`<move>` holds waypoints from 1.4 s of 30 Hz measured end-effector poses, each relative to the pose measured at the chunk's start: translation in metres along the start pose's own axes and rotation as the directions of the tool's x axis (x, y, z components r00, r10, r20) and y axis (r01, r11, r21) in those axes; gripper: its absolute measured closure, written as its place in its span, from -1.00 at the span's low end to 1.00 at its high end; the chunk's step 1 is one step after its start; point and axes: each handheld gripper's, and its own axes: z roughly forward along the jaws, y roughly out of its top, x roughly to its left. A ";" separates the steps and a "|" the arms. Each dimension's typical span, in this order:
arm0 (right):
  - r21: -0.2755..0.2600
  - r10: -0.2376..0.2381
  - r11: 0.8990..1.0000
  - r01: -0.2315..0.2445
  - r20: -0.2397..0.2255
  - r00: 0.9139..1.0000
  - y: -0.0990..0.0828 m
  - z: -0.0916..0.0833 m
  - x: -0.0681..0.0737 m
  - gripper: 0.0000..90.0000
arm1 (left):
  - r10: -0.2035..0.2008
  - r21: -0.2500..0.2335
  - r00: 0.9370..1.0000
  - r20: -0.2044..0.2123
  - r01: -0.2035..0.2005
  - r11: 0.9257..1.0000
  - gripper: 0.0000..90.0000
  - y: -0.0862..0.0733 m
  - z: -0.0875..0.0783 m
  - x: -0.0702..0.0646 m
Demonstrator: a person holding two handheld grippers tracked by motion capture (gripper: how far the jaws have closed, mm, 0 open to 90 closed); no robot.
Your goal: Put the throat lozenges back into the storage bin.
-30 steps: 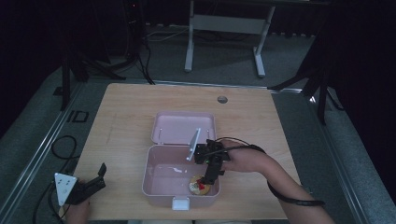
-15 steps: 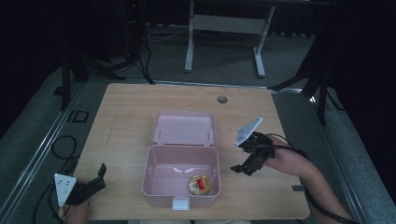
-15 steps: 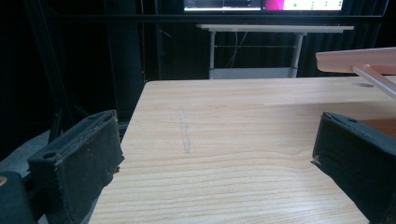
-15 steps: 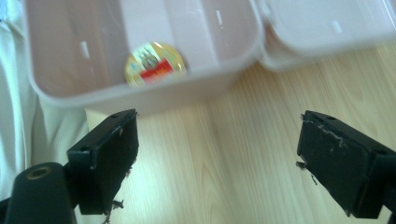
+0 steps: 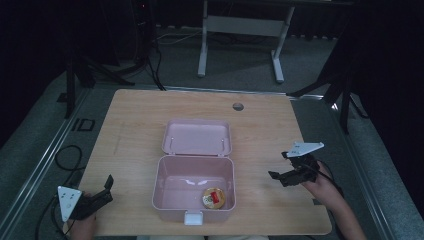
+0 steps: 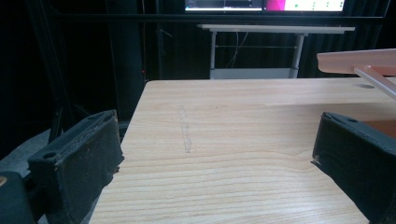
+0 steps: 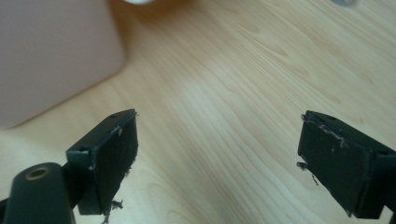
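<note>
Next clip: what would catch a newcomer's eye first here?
The pink box sits at the middle of the wooden table near its front edge, lid thrown back, with one small round red-topped item in its near right corner. The right gripper hangs open over bare wood to the box's right, and the left gripper rests open at the table's near left corner.

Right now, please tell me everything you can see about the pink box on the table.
The pink box looks like plastic, with rounded corners, and stands open on the wooden table. Its hinged lid lies back, away from the person. A white latch sits on the near wall. Inside lies one small round object. Neither gripper touches it.
</note>
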 end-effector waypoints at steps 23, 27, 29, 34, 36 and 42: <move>-0.243 0.389 0.915 -0.322 0.315 0.866 -0.109 0.009 -0.012 -0.74 | 0.003 -0.001 1.000 -0.002 -0.003 1.000 -0.96 0.000 0.000 -0.001; -0.323 0.486 0.864 -0.387 0.333 0.808 -0.120 0.003 -0.016 -0.73 | 0.003 0.000 1.000 -0.001 -0.003 1.000 -0.96 0.000 0.000 -0.001; -0.349 0.523 0.842 -0.413 0.335 0.784 -0.125 0.002 -0.019 -0.73 | 0.004 0.001 1.000 -0.001 -0.004 1.000 -0.96 0.000 0.000 -0.001; -0.347 0.527 0.843 -0.411 0.373 0.764 -0.131 0.005 -0.023 -0.73 | 0.004 0.002 1.000 0.001 -0.004 1.000 -0.96 0.000 0.000 0.000; -0.349 0.525 0.846 -0.404 0.403 0.750 -0.132 0.006 -0.023 -0.73 | 0.004 0.002 1.000 0.001 -0.004 1.000 -0.96 0.000 0.000 0.000; -0.360 0.526 0.843 -0.400 0.396 0.753 -0.133 0.007 -0.024 -0.73 | 0.004 0.002 1.000 0.002 -0.004 1.000 -0.96 0.000 0.000 0.000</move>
